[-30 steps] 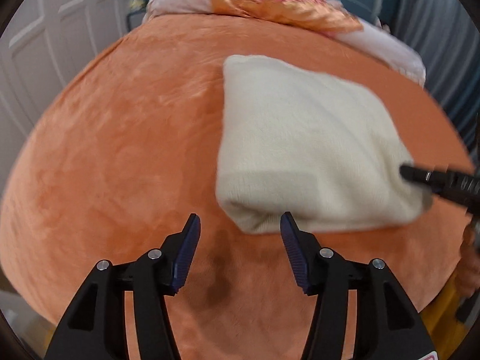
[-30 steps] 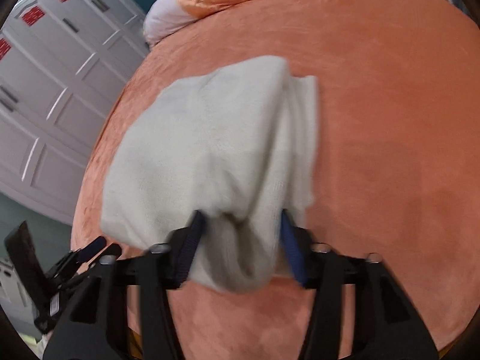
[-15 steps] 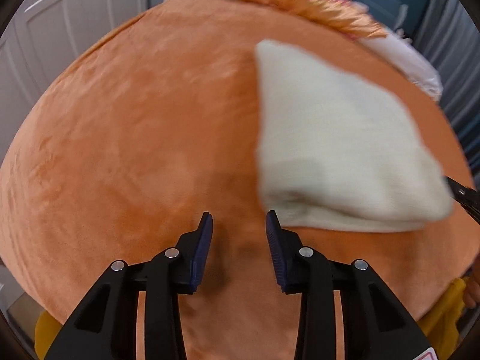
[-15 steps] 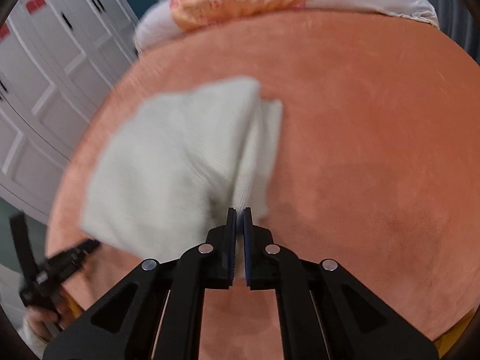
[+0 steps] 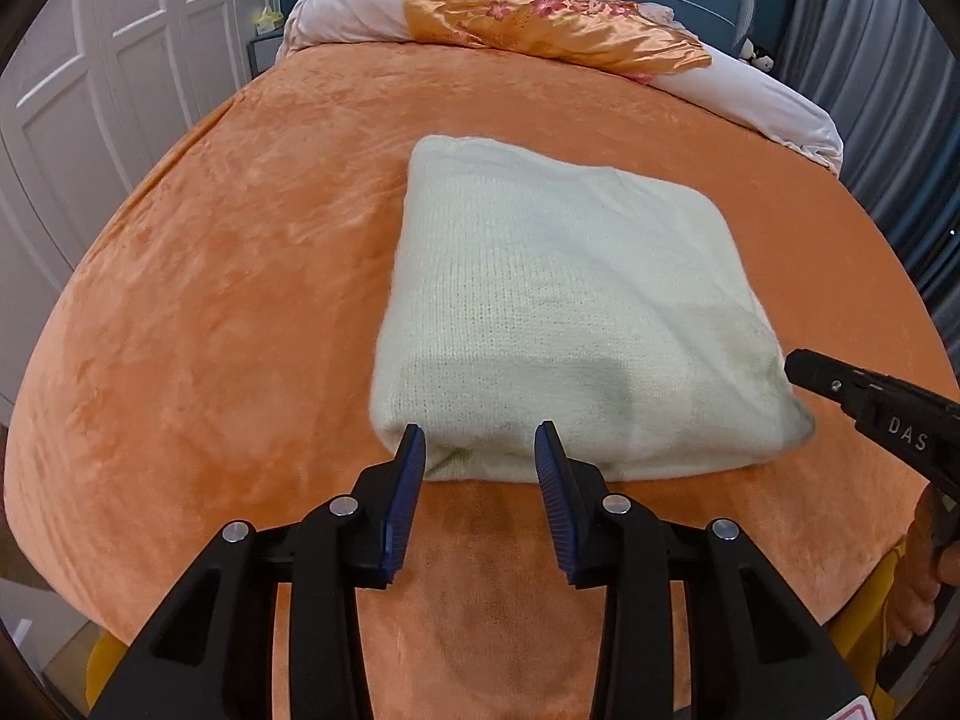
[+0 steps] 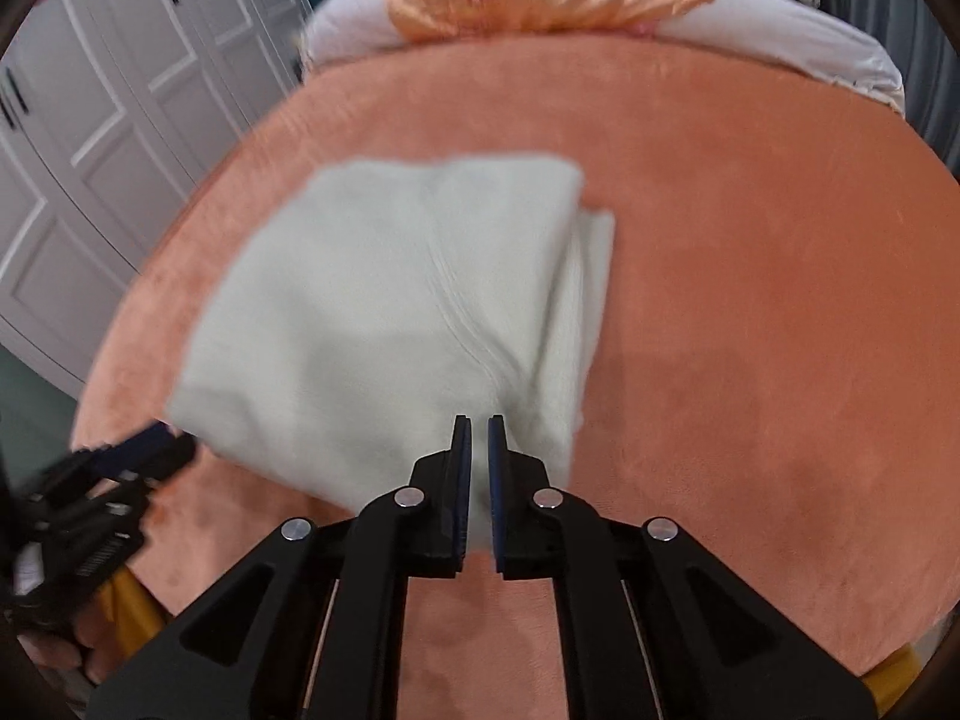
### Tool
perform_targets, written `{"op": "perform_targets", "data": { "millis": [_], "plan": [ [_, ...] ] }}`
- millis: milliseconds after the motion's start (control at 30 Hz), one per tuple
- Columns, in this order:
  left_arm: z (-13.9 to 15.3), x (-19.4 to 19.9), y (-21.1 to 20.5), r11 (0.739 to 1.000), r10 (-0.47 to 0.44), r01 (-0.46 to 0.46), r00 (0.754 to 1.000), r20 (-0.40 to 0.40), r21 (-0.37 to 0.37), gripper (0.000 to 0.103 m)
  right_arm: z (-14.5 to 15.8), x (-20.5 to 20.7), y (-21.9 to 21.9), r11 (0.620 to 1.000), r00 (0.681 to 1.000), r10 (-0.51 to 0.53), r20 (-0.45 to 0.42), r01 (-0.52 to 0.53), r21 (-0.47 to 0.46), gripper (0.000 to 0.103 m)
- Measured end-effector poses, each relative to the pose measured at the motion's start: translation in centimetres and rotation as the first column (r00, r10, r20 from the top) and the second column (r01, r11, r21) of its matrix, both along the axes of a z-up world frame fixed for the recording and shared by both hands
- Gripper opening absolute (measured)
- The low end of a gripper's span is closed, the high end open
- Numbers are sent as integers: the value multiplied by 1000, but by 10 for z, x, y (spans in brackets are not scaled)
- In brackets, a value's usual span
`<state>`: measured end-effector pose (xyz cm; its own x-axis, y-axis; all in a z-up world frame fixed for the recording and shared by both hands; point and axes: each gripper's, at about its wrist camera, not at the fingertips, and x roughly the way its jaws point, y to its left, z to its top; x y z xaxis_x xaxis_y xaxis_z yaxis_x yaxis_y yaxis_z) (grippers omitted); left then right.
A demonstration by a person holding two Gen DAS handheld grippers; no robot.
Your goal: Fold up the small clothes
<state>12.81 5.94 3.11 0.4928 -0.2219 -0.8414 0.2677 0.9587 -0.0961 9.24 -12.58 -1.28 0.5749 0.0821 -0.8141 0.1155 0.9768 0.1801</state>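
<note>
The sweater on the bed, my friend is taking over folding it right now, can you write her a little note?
Left gripper: jaws open, empty, at the near edge of the sweater.
Right gripper: jaws shut on the sweater's near right corner.
The sweater lies on the orange bed, folded into a thick rectangle.
Done: the main folds, it seems.
Left: maybe one last fold or tidy, then let go. The right view is blurred, so check its grip.

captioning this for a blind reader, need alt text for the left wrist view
The open left gripper hangs at the near edge of a folded cream sweater on an orange bedspread. The right gripper meets the sweater's right corner; pillows lie behind.
</note>
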Motion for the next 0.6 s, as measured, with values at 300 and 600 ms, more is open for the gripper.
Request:
{"op": "perform_targets", "data": {
  "millis": [300, 600],
  "plan": [
    [4, -15, -10, 998, 5, -8, 999, 40, 59, 36, -10, -11, 14, 997, 1000, -3, -7, 3, -76, 10],
    [-9, -50, -30, 998, 32, -40, 992, 125, 55, 74, -12, -71, 7, 985, 996, -85, 37, 89, -144, 59]
  ]
}}
